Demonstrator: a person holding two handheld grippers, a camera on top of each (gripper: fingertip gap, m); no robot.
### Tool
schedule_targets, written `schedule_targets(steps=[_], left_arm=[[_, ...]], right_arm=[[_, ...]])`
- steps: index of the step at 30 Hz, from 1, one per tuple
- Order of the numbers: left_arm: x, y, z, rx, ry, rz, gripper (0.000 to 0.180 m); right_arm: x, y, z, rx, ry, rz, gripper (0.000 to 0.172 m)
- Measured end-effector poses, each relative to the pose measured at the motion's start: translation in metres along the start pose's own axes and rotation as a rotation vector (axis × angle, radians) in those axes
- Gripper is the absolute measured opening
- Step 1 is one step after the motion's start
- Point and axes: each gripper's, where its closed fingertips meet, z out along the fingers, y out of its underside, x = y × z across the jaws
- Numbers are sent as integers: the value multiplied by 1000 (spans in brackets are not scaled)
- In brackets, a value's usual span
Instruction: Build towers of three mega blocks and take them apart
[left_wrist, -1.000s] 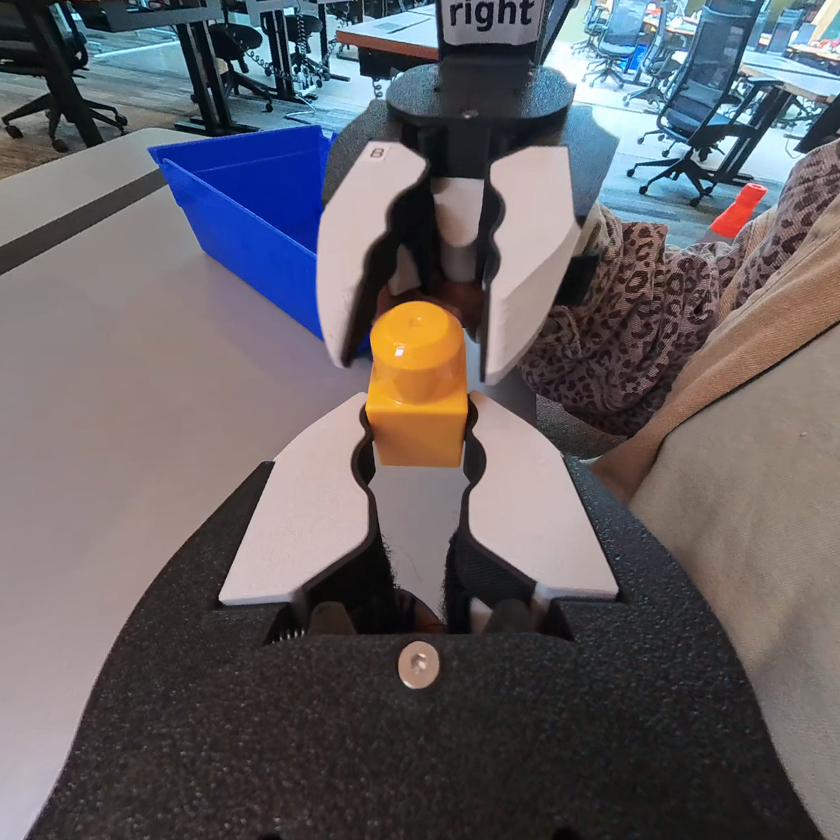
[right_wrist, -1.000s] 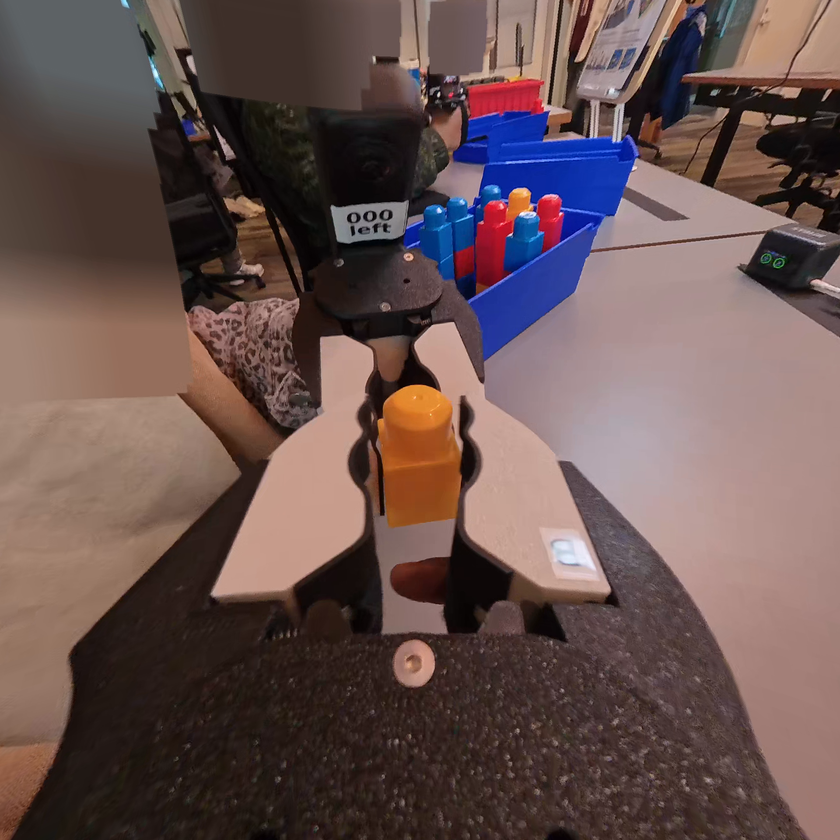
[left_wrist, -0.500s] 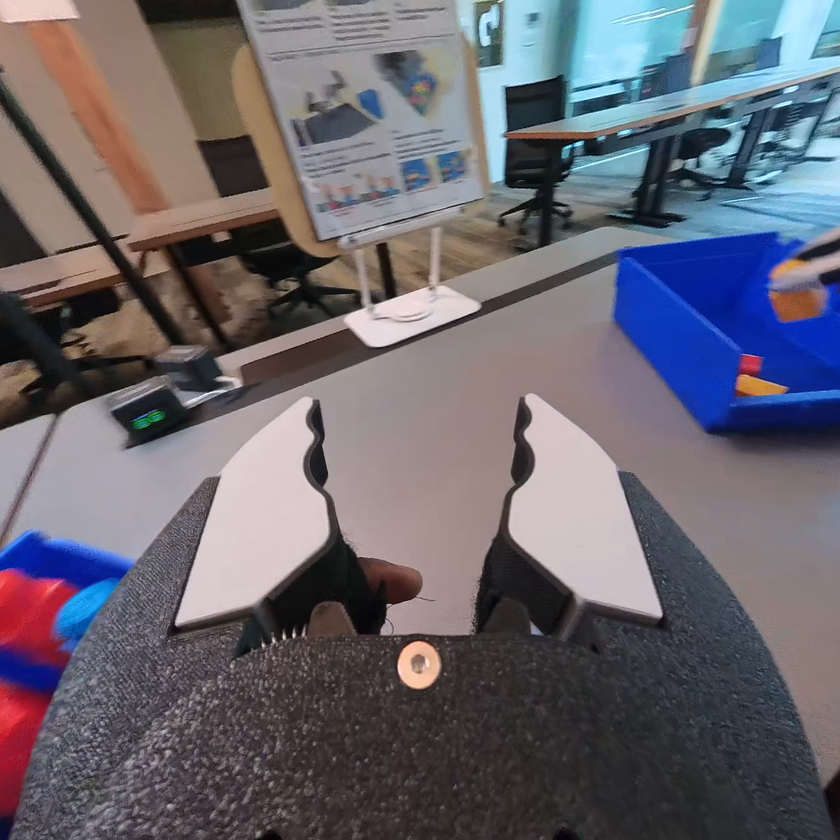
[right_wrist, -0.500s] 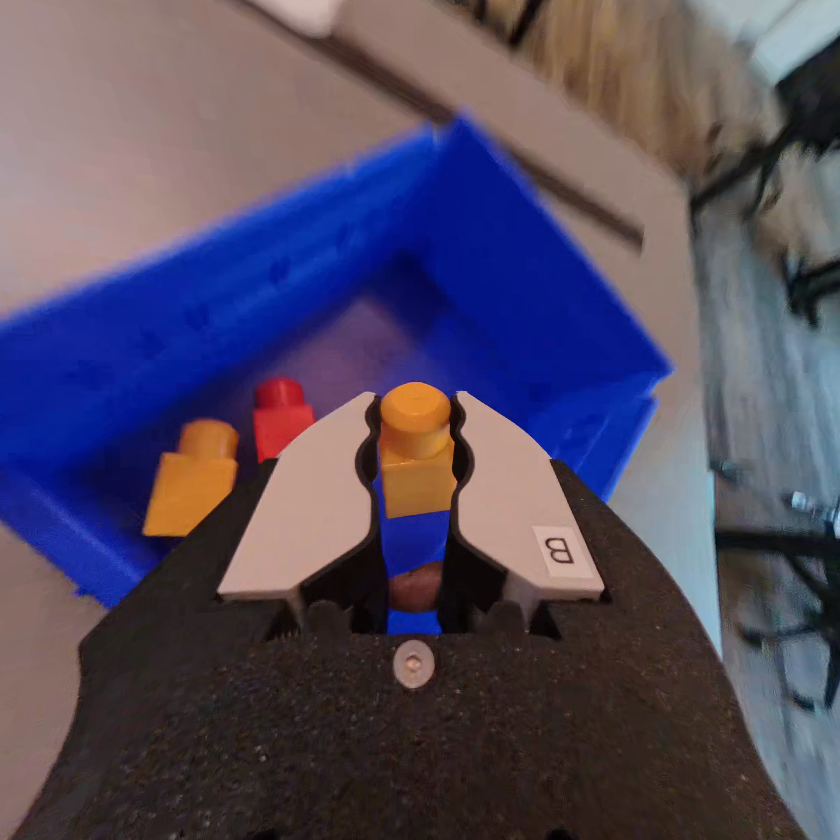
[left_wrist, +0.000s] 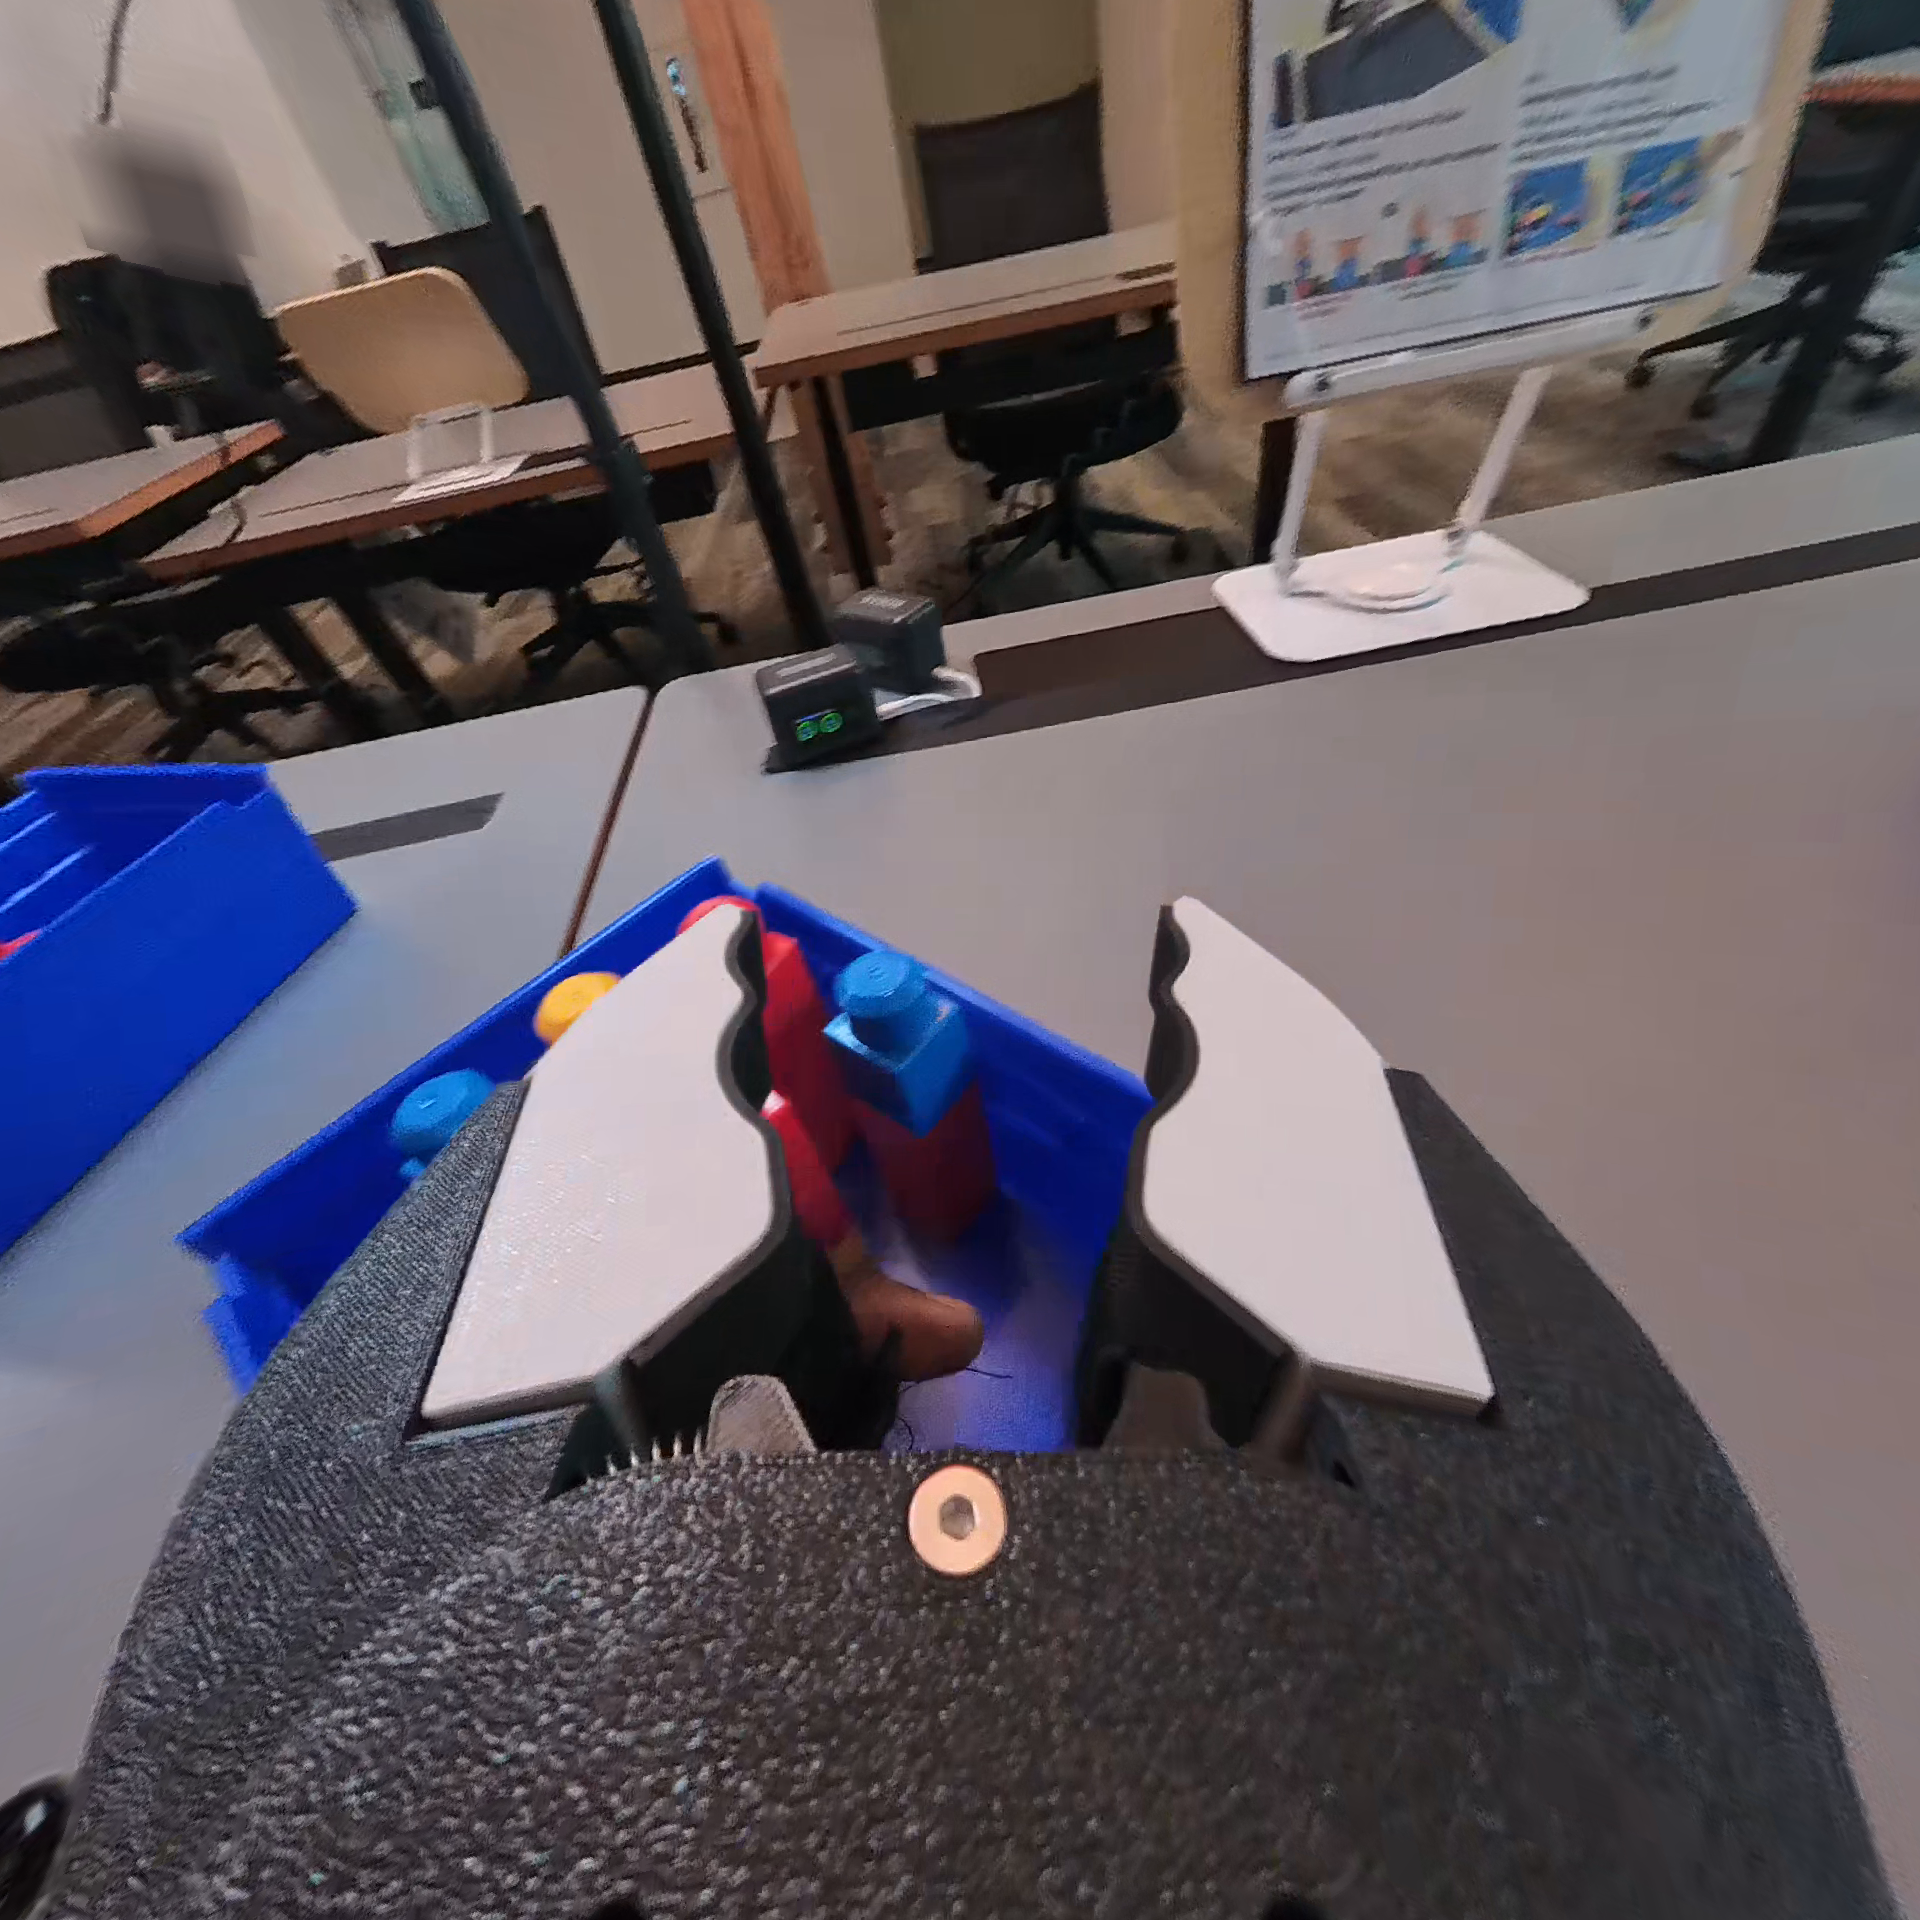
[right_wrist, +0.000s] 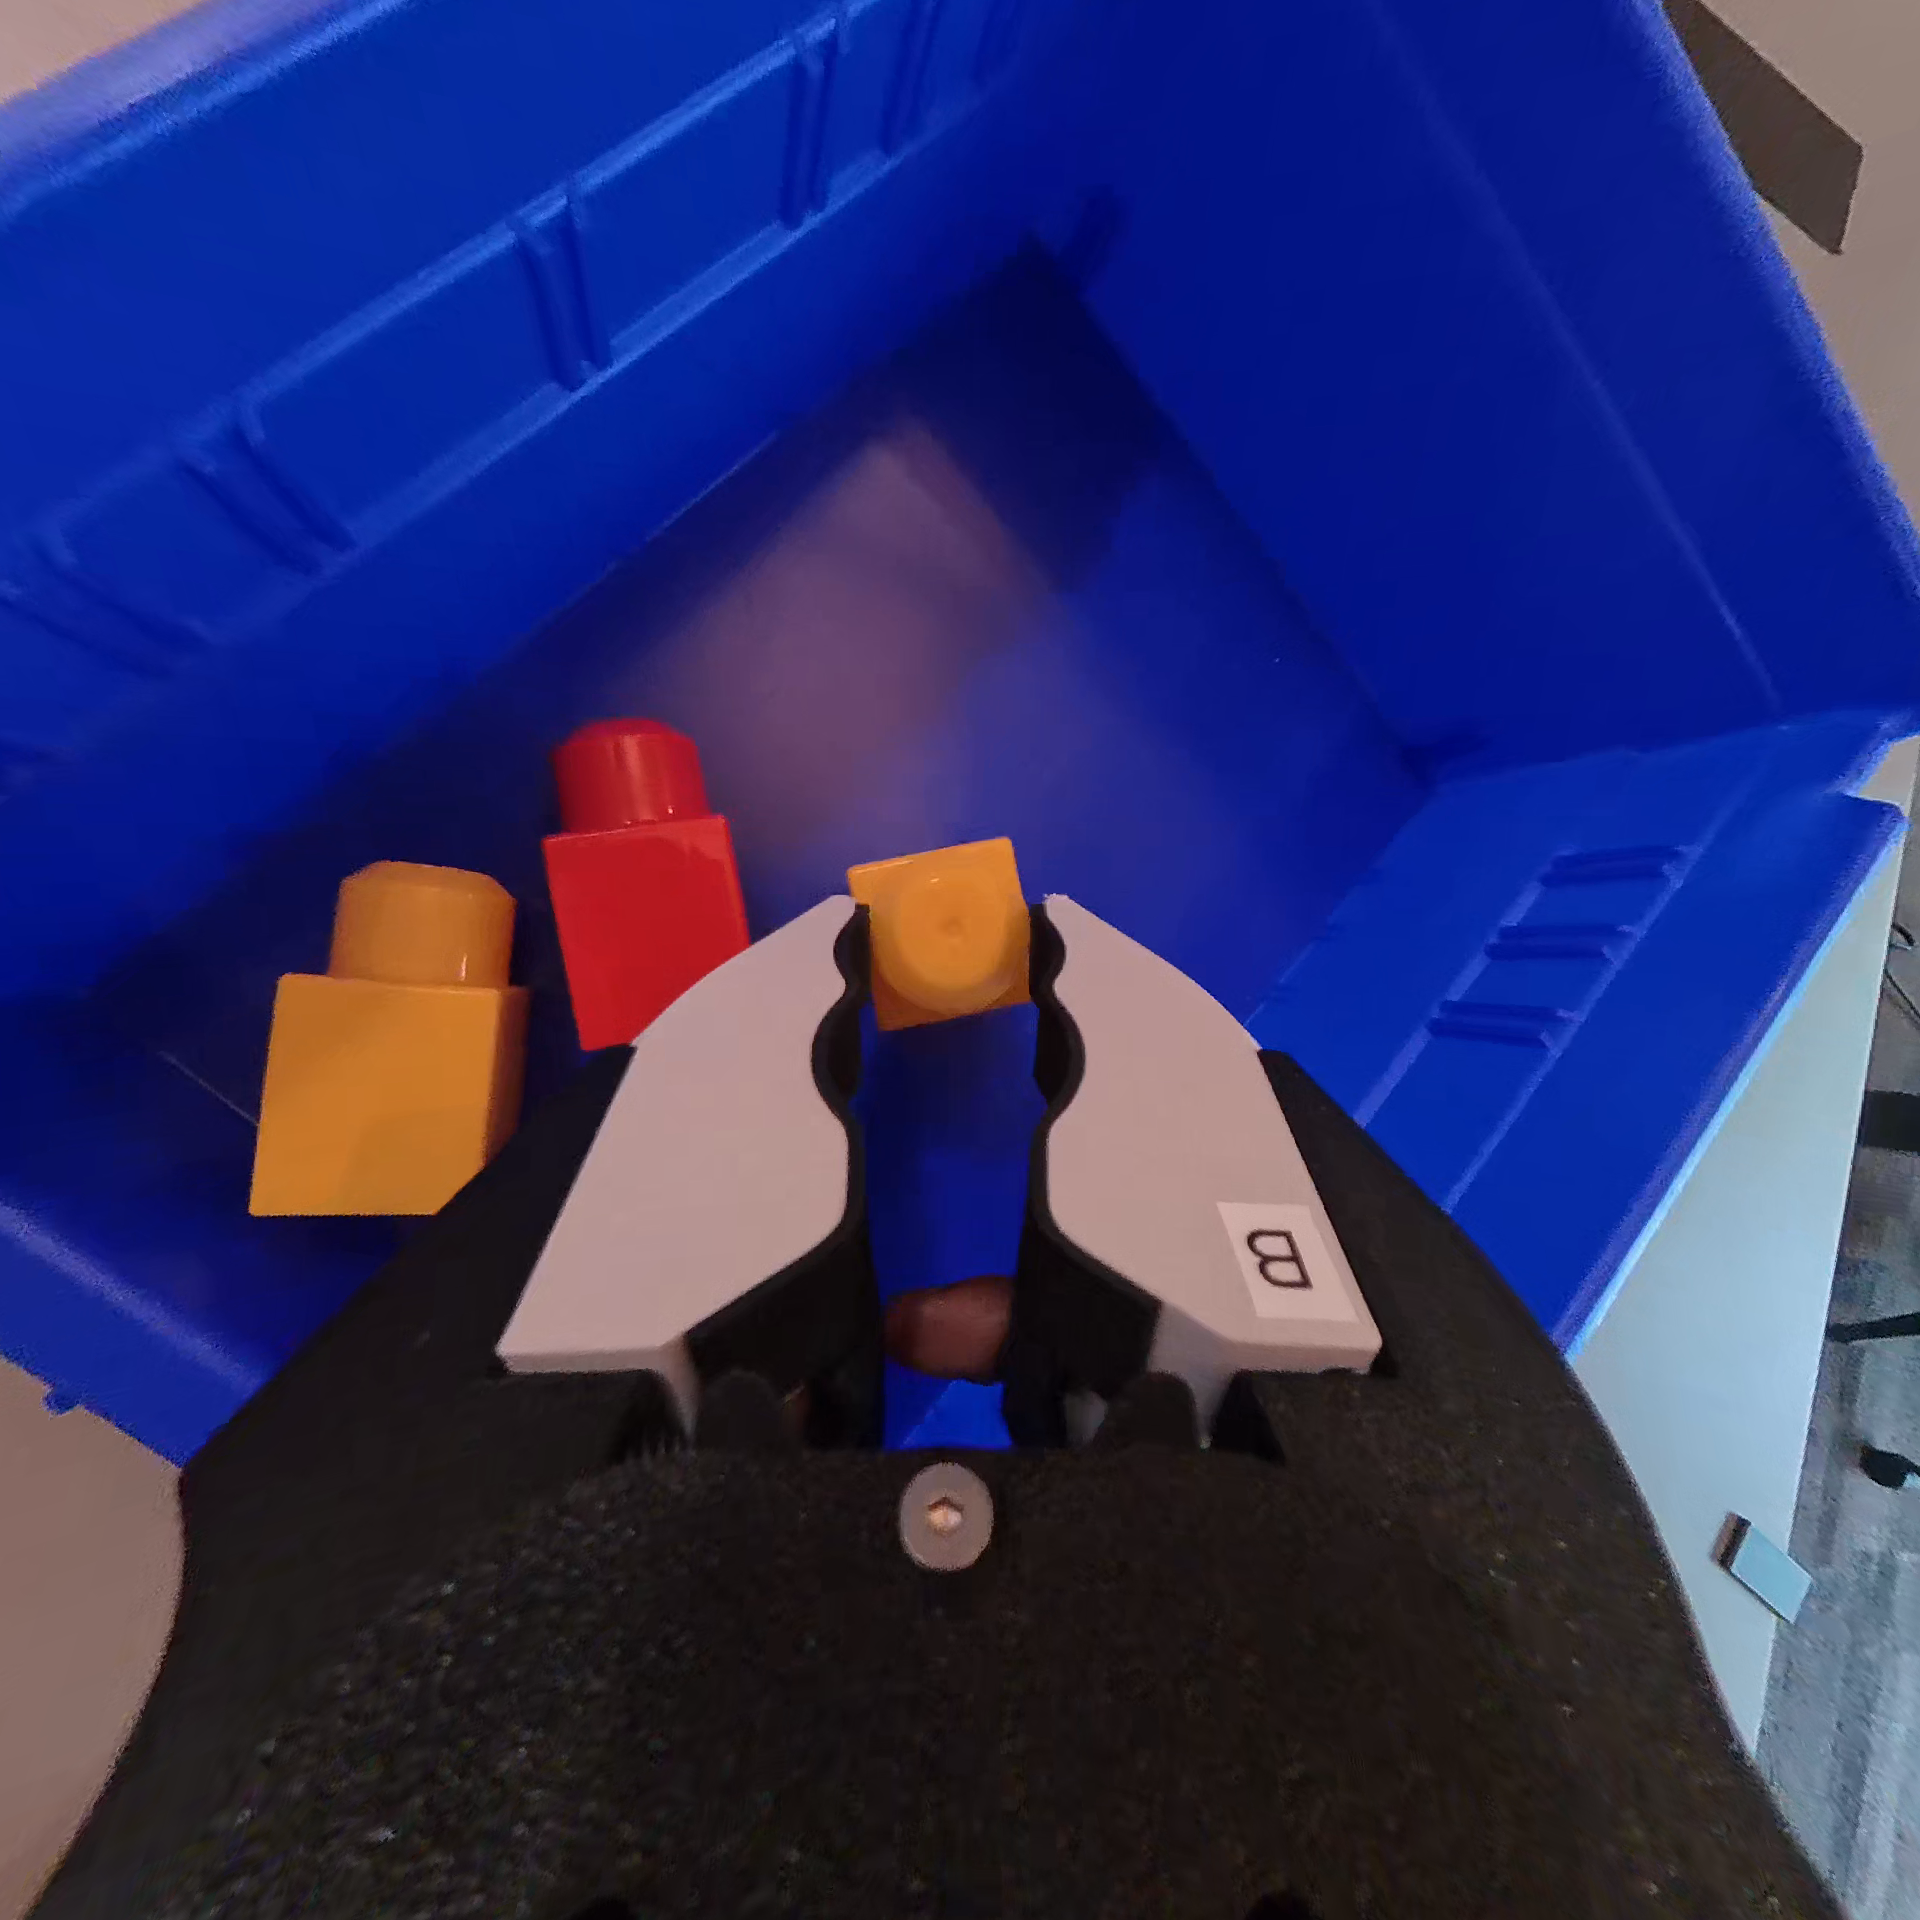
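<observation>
Right view: bin (right_wrist: 1351, 312) saturated blue, floor paler, violet-tinged sheen. Block (right_wrist: 940, 935) between the fingers orange-yellow, stud facing the camera. Loose blocks by the bin's left wall: one orange-yellow (right_wrist: 384, 1060), one glossy red (right_wrist: 639, 894). Fingers (right_wrist: 727, 1122) light grey, black inner pads; gripper body speckled black.

Left view: table (left_wrist: 1455, 831) matt grey with a dark strip at its far edge. Bin (left_wrist: 1049, 1081) blue, holding red, blue and orange-yellow blocks. Second bin (left_wrist: 156, 935) at the left edge, blue.
</observation>
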Motion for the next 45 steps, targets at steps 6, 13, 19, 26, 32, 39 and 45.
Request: schedule_targets(steps=[6,13,19,26,32,39,45], left_arm=[[-49,34,-10,-176,-184,32,70],[-82,82,-27,-427,-279,-6,73],[-77,106,-25,-527,-201,-34,75],[-78,126,-18,-590,-171,-32,50],[-56,65,-30,-319,-55,-58,48],[47,-86,-68,532,542,-313,48],[136,-108,-57,641,940,-606,48]], right_arm=[[6,-12,-9,68,12,47,65],[12,-27,-32,176,35,66,63],[10,-30,-37,186,44,38,59],[10,-35,-44,214,63,22,56],[-6,-55,-65,341,-5,5,53],[-153,-113,-172,894,-707,-225,57],[-273,-120,-265,1241,-1397,-5,101]])
